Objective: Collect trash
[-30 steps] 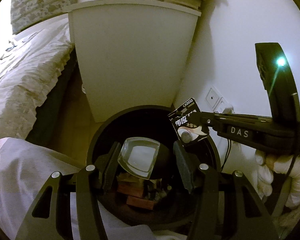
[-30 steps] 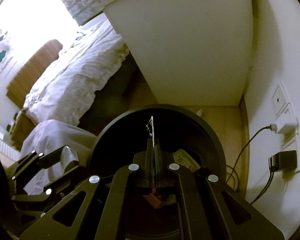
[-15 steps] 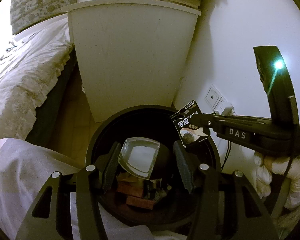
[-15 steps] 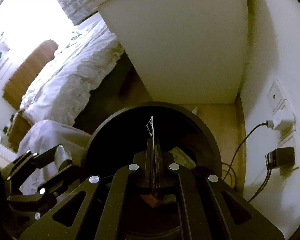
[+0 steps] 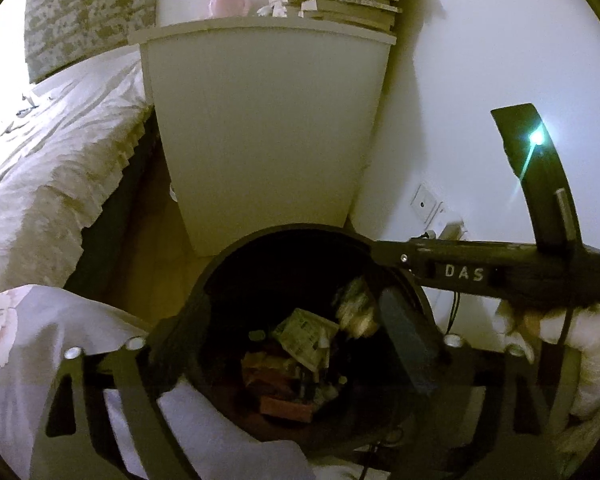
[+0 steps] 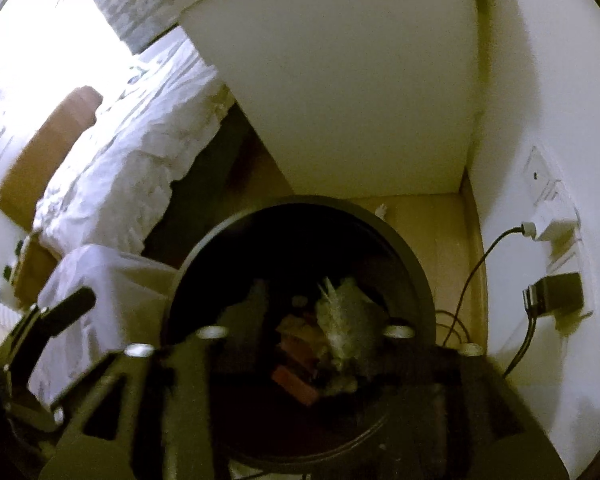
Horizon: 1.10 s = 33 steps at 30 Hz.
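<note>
A round black trash bin [image 5: 236, 252] stands on the floor below both grippers and also shows in the right wrist view [image 6: 404, 240]. Inside it lie crumpled paper, a printed packet [image 5: 306, 336] and reddish scraps [image 6: 296, 380]. My left gripper [image 5: 288, 344] is open and empty above the bin's mouth. My right gripper [image 6: 312, 332] is open and empty over the bin; its arm [image 5: 480, 274] reaches in from the right in the left wrist view. The clear plastic tray and the battery card are not in the fingers.
A white nightstand [image 5: 268, 128] with stacked books [image 5: 340, 0] stands behind the bin against the wall. A bed [image 5: 40, 152] lies to the left. Wall sockets with a plugged charger and cables [image 6: 552, 292] are on the right. A pale quilt [image 5: 24, 344] lies beside the bin.
Both grippers have opened. The clear tray left my left gripper and the battery card left my right gripper; both dropped out of the fingers over the bin.
</note>
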Each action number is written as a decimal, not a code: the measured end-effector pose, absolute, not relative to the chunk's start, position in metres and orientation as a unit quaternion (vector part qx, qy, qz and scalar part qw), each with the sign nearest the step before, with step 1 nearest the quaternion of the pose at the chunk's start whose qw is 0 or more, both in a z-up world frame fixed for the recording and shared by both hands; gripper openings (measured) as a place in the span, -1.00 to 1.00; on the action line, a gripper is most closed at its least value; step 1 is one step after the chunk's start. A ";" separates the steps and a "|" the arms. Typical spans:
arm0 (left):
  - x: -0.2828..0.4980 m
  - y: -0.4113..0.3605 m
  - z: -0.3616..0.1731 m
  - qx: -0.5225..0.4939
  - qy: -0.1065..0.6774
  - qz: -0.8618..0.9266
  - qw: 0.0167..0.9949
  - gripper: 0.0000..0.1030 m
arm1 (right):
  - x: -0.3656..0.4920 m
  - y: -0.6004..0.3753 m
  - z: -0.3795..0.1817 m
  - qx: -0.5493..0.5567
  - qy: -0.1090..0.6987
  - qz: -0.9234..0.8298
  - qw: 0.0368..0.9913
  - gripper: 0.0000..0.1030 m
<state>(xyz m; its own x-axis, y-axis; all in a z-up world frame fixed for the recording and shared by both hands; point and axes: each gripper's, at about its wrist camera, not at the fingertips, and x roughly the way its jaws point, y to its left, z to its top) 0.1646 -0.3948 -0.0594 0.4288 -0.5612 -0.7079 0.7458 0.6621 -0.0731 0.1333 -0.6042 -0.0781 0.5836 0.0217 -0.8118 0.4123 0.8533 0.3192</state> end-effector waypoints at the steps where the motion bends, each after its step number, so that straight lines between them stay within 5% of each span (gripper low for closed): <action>1: 0.164 -0.394 -0.058 0.127 0.362 -0.391 0.837 0.76 | 0.132 -0.604 -0.077 0.245 0.440 -0.114 0.856 0.19; 12: 0.150 -0.317 -0.021 0.077 0.336 -0.349 0.871 0.89 | 0.143 -0.546 -0.035 0.234 0.421 -0.052 0.875 0.30; 33: 0.113 -0.029 0.020 -0.022 0.291 0.010 0.956 0.89 | 0.163 -0.254 0.052 0.082 0.307 0.120 0.941 0.61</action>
